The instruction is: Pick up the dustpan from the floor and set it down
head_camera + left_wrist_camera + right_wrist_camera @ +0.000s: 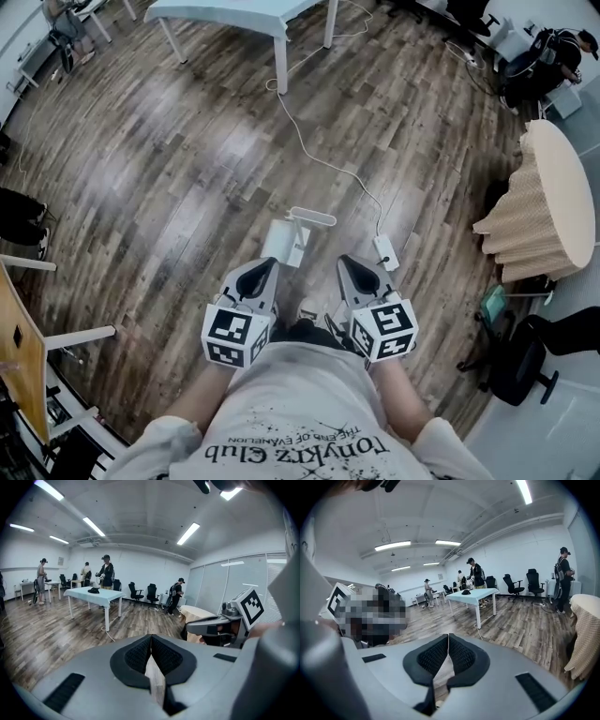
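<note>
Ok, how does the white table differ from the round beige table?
The white table has a flat rectangular top on thin straight legs; the round beige table sits on a wide ribbed base. The white table is at the head view's top, the round beige table at its right edge. Both stand on the wood floor.

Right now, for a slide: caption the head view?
Left gripper and right gripper, both shut, held clear of the white dustpan on the wood floor.
</note>
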`<state>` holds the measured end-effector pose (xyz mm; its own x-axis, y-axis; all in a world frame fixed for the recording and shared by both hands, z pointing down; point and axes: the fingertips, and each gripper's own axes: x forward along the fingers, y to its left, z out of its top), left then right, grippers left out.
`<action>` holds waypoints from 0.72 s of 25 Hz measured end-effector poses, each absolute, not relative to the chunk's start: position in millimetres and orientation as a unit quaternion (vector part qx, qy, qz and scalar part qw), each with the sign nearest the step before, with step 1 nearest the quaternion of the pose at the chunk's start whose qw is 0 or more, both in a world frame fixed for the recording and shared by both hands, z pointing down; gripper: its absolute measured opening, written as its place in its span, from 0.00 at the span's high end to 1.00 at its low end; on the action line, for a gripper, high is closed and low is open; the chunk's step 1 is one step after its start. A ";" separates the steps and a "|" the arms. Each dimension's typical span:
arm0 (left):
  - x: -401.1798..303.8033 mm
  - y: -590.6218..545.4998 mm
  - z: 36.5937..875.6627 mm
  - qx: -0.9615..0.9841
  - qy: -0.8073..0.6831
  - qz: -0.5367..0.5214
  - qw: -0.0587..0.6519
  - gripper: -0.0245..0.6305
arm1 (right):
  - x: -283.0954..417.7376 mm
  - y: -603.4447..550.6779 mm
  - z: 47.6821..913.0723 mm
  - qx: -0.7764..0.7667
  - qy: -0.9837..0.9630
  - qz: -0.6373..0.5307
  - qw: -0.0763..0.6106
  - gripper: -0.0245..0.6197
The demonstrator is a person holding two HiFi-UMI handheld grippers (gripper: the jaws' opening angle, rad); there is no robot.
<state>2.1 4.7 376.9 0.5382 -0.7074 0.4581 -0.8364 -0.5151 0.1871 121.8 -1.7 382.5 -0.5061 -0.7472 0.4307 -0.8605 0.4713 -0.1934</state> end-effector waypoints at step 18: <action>-1.3 -52.6 402.3 0.866 -0.416 0.178 0.214 0.93 | 108.9 -50.6 410.1 0.481 -0.832 0.165 0.220 0.92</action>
